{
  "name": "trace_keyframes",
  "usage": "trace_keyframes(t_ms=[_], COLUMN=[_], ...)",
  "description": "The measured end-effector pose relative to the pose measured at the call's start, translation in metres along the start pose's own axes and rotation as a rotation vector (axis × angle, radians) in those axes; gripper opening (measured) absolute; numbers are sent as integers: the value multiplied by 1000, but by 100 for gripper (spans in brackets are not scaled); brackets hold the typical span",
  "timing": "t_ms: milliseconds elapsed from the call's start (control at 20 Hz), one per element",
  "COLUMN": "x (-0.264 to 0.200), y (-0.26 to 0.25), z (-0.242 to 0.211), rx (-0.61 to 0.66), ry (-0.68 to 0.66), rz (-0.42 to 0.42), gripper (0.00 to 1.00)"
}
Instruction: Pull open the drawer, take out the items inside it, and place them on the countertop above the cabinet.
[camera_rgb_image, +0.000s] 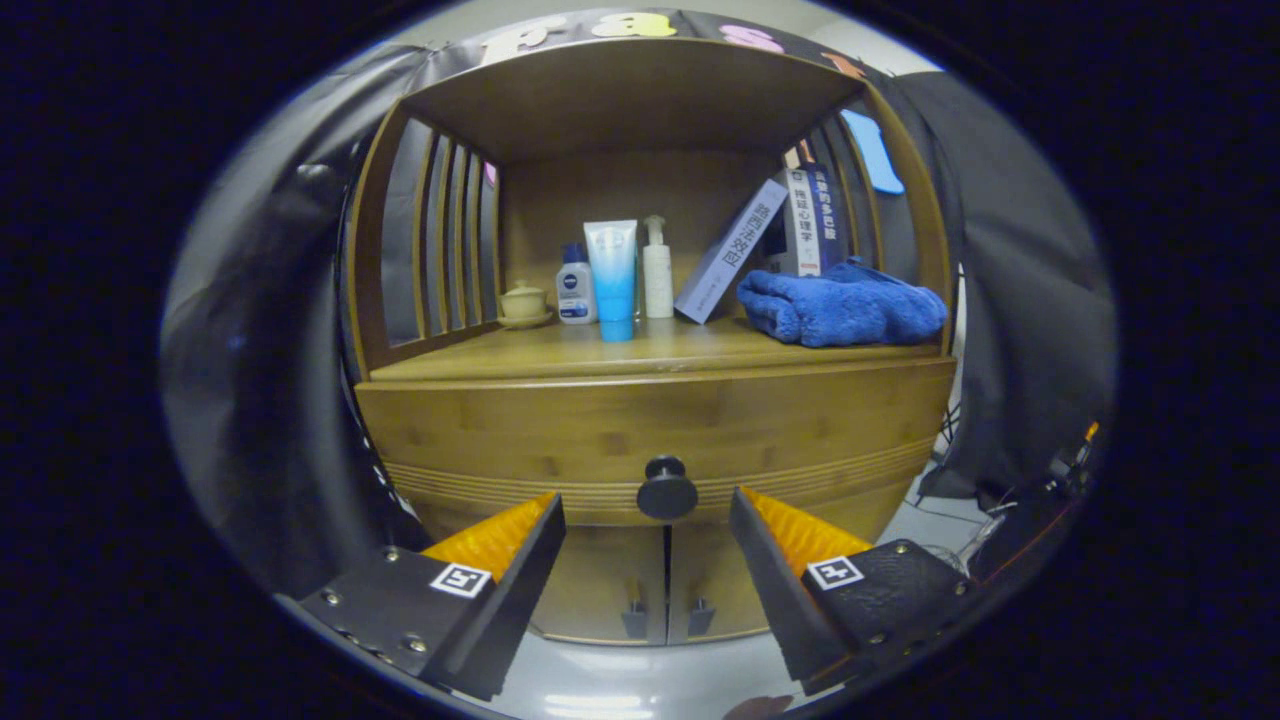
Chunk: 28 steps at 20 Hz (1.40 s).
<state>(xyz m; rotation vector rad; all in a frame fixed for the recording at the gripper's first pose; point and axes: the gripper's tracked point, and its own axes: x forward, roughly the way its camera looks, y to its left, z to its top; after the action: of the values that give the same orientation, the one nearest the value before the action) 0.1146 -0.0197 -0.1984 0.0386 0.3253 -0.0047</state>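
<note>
A wooden cabinet faces me with its drawer (560, 440) shut and flush with the front. A round dark knob (667, 489) sticks out of the drawer's lower middle. My gripper (648, 510) is open, its two fingers spread to either side of the knob and a little short of it, touching nothing. The countertop (690, 350) above the drawer is a wooden shelf inside an open-fronted hutch. What is inside the drawer is hidden.
On the countertop stand a small lidded cup (524, 302), a dark-capped bottle (575, 285), a blue tube (612, 280), a white pump bottle (657, 268), leaning books (790, 235) and a folded blue towel (842, 305). Two small doors (665, 590) sit below the drawer. Cables (1010, 510) lie on the floor at right.
</note>
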Motion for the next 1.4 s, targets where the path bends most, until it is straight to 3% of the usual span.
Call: trace_keyframes(t_ms=[450,850,1400], x=[-105,-180,-227], y=[21,20,-4], z=[85,172,191], rx=[-2,-11,-24], ry=[-81,-214,-280], rz=[31,1,-65], gripper=[99,99,99])
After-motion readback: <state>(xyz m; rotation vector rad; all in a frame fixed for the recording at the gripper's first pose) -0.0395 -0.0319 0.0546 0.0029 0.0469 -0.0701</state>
